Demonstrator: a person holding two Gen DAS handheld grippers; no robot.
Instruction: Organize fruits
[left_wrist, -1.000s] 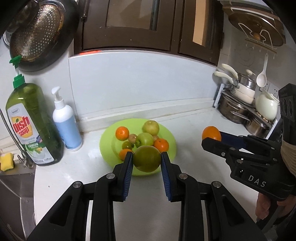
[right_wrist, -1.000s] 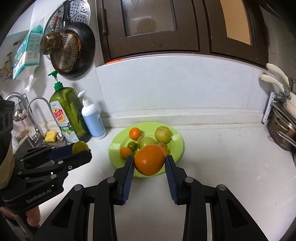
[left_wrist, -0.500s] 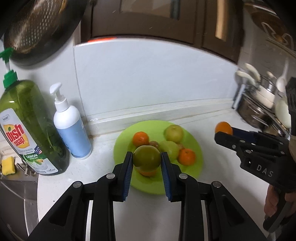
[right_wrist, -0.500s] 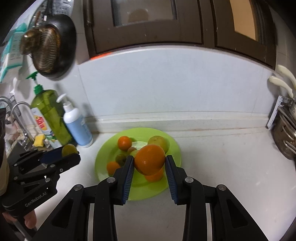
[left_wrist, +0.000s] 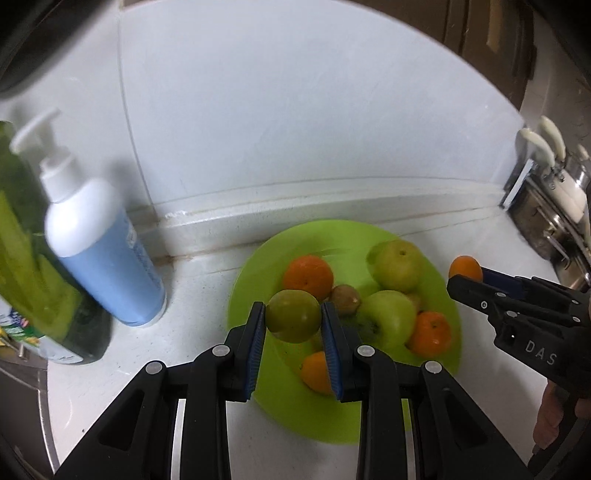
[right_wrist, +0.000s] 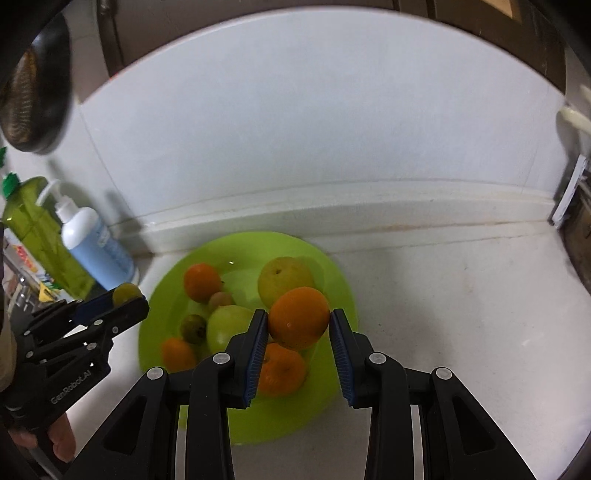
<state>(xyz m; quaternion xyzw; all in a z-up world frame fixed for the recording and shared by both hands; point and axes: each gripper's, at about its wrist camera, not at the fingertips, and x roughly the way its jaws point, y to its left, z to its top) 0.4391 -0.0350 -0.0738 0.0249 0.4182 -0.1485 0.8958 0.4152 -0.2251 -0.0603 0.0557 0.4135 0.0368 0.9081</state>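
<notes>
Both grippers are loaded here. The left gripper (left_wrist: 293, 320) has its jaws pinching a green fruit (left_wrist: 293, 319), hanging over the near-left part of the green plate (left_wrist: 295, 236), which sits toward the tabletop's back edge. The right gripper (right_wrist: 298, 325) pinches an orange (right_wrist: 298, 318) above the plate's near-right part. So the drop spot is straight below each; I'd guess lowering comes next.

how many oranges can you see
4: three on the green plate, at the back left, right and front; one held in the right tool. Others may be hidden.
</notes>
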